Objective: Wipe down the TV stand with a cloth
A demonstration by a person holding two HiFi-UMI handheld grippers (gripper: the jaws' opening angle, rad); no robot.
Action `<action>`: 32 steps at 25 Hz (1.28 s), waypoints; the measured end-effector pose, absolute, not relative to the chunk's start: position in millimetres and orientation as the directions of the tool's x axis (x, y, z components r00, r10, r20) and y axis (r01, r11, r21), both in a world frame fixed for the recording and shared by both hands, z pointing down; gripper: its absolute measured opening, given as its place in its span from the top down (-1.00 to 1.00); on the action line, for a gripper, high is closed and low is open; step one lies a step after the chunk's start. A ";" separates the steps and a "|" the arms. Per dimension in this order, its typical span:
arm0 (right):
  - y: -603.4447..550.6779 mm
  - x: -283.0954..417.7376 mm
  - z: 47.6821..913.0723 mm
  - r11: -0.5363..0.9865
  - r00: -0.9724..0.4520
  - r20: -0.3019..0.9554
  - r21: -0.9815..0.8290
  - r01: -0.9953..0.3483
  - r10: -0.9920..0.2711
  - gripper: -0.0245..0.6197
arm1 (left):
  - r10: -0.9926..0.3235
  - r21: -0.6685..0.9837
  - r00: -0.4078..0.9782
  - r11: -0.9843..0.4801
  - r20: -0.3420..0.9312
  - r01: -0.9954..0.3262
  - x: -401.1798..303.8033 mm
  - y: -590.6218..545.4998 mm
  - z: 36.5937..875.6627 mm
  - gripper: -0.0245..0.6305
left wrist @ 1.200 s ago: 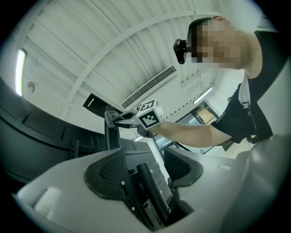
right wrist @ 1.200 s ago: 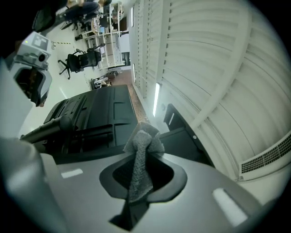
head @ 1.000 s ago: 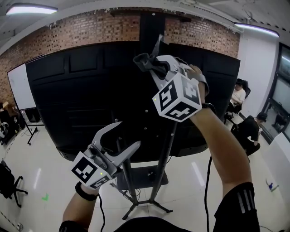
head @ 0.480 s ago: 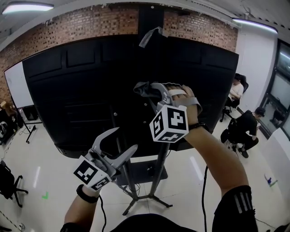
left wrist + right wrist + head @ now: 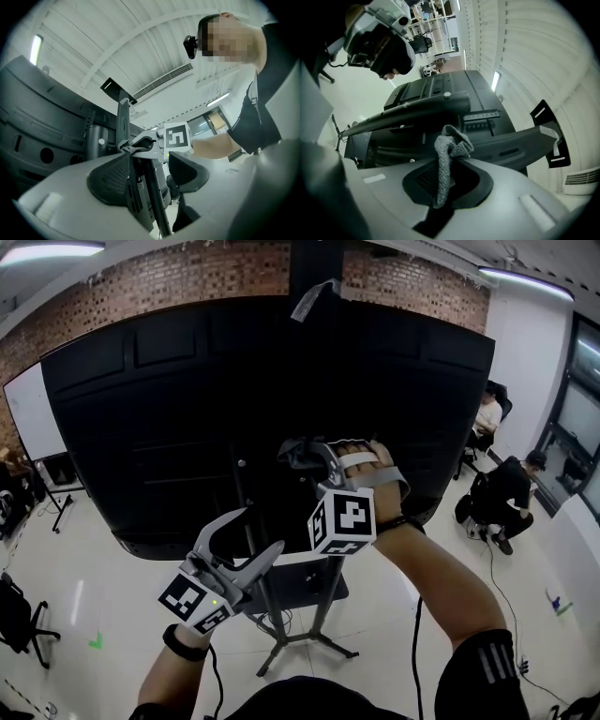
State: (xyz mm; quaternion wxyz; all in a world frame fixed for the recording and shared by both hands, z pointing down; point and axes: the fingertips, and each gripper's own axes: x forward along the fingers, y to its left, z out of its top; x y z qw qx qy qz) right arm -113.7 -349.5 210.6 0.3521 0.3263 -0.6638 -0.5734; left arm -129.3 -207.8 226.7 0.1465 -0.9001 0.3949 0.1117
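Note:
The black TV stand holds a large black TV, seen from its back. My right gripper is shut on a crumpled grey cloth at the upright post, about mid-height of the TV's back. In the right gripper view the cloth sticks up from between the shut pads, close to a stand bar. My left gripper is open lower left beside the stand's thin post. In the left gripper view that post shows between the pads; contact is unclear.
A grey strap hangs at the TV's top edge. People sit at the right, one farther back. A whiteboard stands at the left and an office chair at lower left. A cable trails over the white floor.
My right gripper has come down along the post with the cloth, from near the TV's upper part to its middle. The left gripper has hardly moved.

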 end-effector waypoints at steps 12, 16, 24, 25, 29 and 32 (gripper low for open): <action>-348.5 -115.3 308.0 0.269 -0.505 0.214 0.962 -0.038 -0.836 0.80 | -0.701 -0.106 0.661 -0.660 -0.269 -0.743 -137.3 -206.6 261.0 0.06; -350.3 -116.1 346.4 0.320 -0.503 0.267 0.947 -0.020 -0.822 0.80 | -0.708 -0.091 0.659 -0.660 -0.255 -0.745 -138.3 -206.0 270.7 0.06; -350.1 -116.4 399.2 0.395 -0.484 0.344 0.919 -0.004 -0.804 0.80 | -0.724 -0.059 0.649 -0.656 -0.235 -0.753 -141.1 -208.3 287.5 0.06; -350.4 -116.8 405.4 0.406 -0.486 0.354 0.914 -0.001 -0.799 0.80 | -0.725 -0.055 0.648 -0.655 -0.233 -0.753 -141.2 -208.6 288.9 0.06; -349.5 -116.3 414.9 0.433 -0.485 0.377 0.902 -0.003 -0.789 0.80 | -0.732 -0.043 0.643 -0.652 -0.227 -0.757 -142.9 -209.9 294.3 0.06; -347.7 -117.0 415.6 0.455 -0.501 0.384 0.890 -0.021 -0.775 0.80 | -0.736 -0.034 0.639 -0.650 -0.223 -0.760 -144.5 -210.5 298.2 0.06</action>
